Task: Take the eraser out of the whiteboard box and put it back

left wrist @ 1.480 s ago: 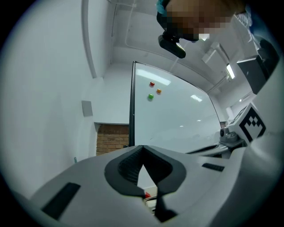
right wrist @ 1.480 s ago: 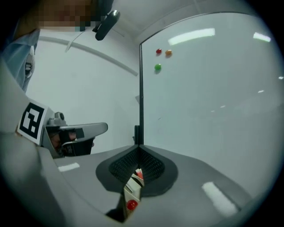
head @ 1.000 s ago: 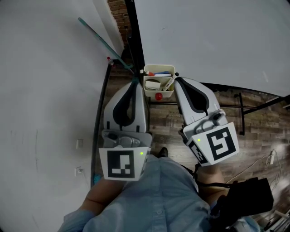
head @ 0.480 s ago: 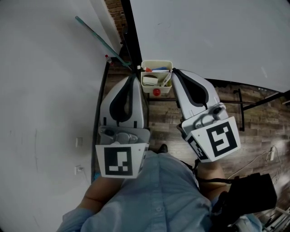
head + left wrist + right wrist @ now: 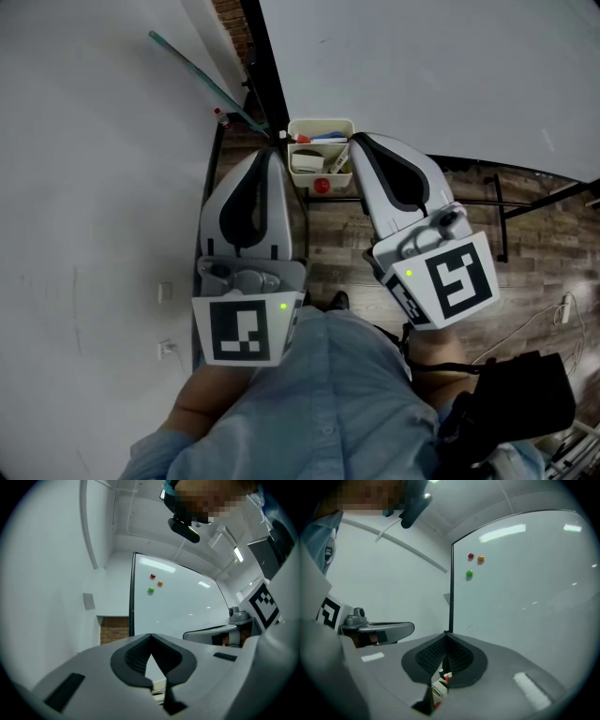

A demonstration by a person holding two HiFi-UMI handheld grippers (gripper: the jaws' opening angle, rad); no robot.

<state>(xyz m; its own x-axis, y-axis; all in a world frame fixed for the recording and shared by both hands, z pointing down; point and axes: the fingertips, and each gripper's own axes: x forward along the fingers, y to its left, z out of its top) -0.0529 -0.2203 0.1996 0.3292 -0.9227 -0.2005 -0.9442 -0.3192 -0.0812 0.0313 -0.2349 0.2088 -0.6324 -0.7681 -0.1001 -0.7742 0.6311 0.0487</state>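
A cream whiteboard box (image 5: 321, 123) hangs at the foot of the whiteboard (image 5: 422, 75). It holds a pale block (image 5: 306, 162) that may be the eraser, plus markers and a blue item. A red knob (image 5: 322, 186) sits on its front. My left gripper (image 5: 273, 152) is just left of the box, shut and empty; its tips meet in the left gripper view (image 5: 151, 635). My right gripper (image 5: 357, 139) is at the box's right edge, also shut and empty (image 5: 446, 633). Red-capped markers (image 5: 440, 684) show below its jaws.
A white wall (image 5: 94, 187) stands at the left with a teal rod (image 5: 202, 80) leaning on it. The board's black stand (image 5: 497, 211) crosses the wooden floor. A black bag (image 5: 516, 394) lies at the lower right. Red, orange and green magnets (image 5: 469, 573) dot the board.
Only the head view has drifted a little, so the box sits slightly higher in it. Both grippers stay beside the box, still shut.
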